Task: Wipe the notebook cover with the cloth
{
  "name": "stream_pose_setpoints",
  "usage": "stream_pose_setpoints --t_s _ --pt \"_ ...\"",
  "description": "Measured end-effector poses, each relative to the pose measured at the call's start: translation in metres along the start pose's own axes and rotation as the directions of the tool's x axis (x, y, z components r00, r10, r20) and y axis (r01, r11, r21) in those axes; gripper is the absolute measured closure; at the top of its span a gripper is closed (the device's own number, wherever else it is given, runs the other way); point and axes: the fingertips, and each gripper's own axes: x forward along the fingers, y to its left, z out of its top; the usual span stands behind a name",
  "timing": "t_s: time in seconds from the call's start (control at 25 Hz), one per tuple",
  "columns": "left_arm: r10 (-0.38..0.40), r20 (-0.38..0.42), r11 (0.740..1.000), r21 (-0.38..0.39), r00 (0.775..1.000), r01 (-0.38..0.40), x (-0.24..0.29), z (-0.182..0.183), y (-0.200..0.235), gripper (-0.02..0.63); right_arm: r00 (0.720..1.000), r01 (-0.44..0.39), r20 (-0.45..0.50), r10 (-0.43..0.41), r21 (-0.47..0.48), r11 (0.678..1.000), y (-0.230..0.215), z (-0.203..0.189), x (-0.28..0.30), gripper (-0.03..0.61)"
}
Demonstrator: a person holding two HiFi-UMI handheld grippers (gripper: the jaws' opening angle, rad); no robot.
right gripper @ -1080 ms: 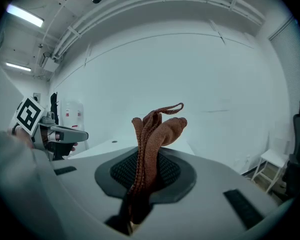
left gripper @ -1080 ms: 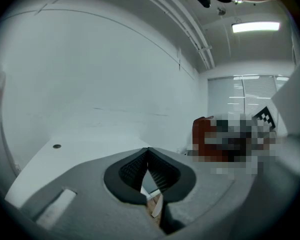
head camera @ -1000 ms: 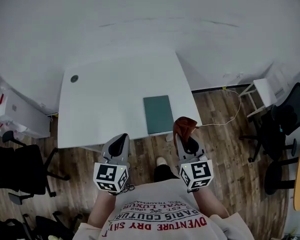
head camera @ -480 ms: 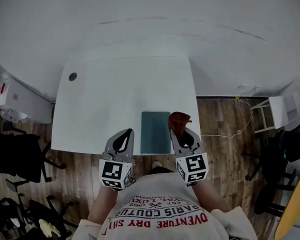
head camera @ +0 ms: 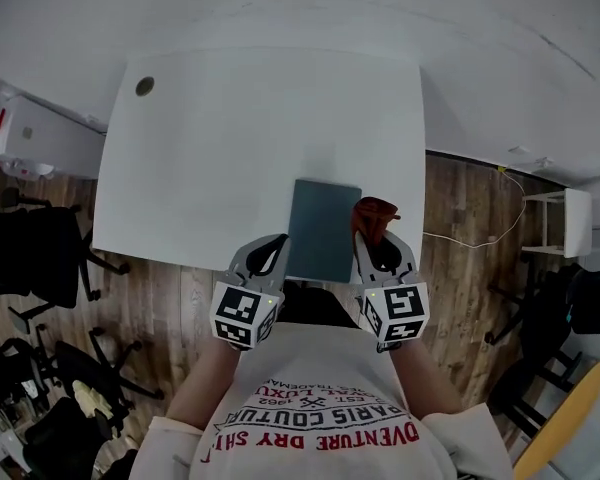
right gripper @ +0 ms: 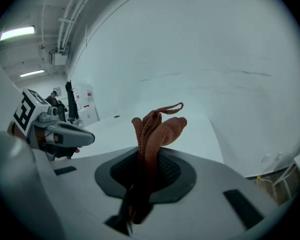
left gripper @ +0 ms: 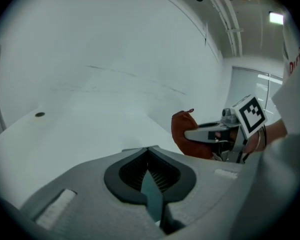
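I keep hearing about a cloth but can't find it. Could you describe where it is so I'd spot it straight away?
Find the white table, then the teal notebook lying at its near edge. Just right of it, the right gripper pinches a bunched cloth in its jaws: the only rust-brown, soft thing among grey and white.
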Motion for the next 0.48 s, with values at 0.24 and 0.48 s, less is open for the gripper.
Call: stream_pose_setpoints --t_s 0.24,0.48 --pt "-0.043 -0.169 0.999 0.011 0.985 0.045 0.010 -0.074 -0.002 0.604 0.997 0.001 -0.071 0.003 0.059 0.998 0.016 -0.033 0.006 0.508" --pt "-0.114 -0.270 0.992 -0.078 0.956 0.096 0.020 -0.114 -0.015 0.604 0.995 0.014 -0.103 -0.003 0.107 0.994 0.024 -0.052 0.004 0.508"
